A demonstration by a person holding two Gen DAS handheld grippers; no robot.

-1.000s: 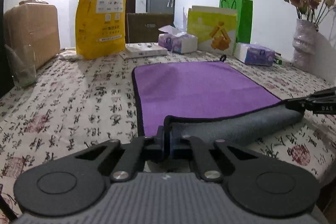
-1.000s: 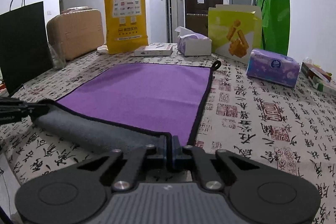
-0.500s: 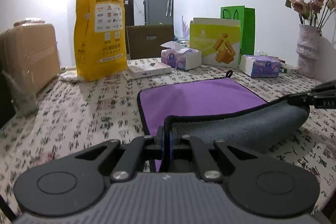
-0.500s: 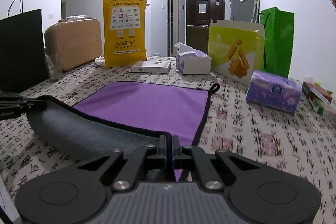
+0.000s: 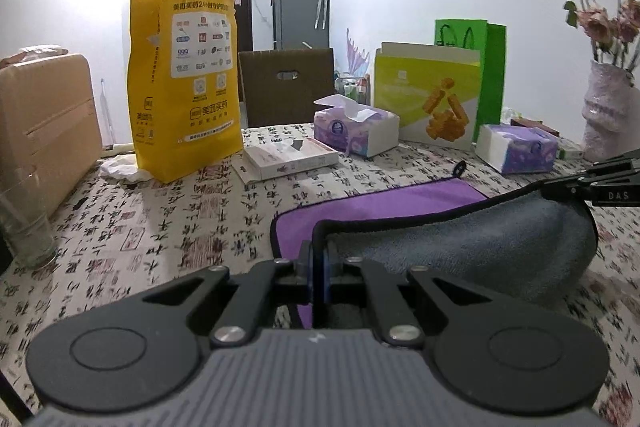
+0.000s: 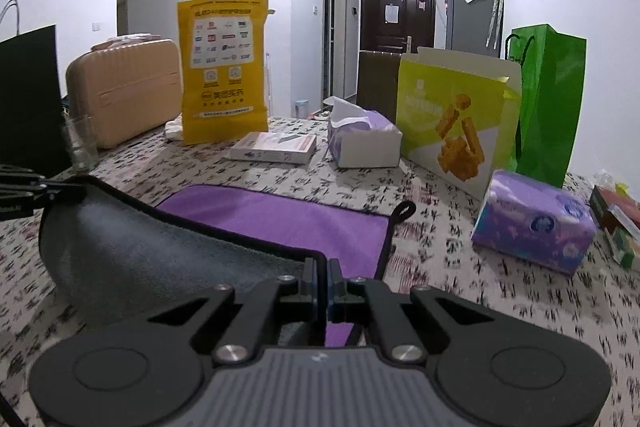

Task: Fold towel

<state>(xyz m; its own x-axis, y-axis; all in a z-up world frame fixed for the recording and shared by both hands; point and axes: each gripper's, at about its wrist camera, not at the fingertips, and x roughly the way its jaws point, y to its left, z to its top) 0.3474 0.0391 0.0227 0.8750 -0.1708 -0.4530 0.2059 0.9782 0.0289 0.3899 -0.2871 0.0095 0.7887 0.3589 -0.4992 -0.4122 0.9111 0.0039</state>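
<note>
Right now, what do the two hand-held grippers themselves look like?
Both match. The left hand-held gripper has matte black linkage arms with silver pivot screws, round embossed discs at each side and a ribbed grey body; its fingers show blue edges. The right hand-held gripper is built alike, with white "DAS" lettering on its side. No cables or sleeves visible.

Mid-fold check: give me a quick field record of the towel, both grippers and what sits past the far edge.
towel: purple face up on the table, grey underside showing on the lifted near part
near edge: raised off the table, sagging between the two corners
left gripper: jaws shut on the near left corner
right gripper: jaws shut on the near right corner
far edge: flat on the tablecloth, hang loop at its right corner
beyond far edge: flat white box, tissue box, yellow bag
</note>
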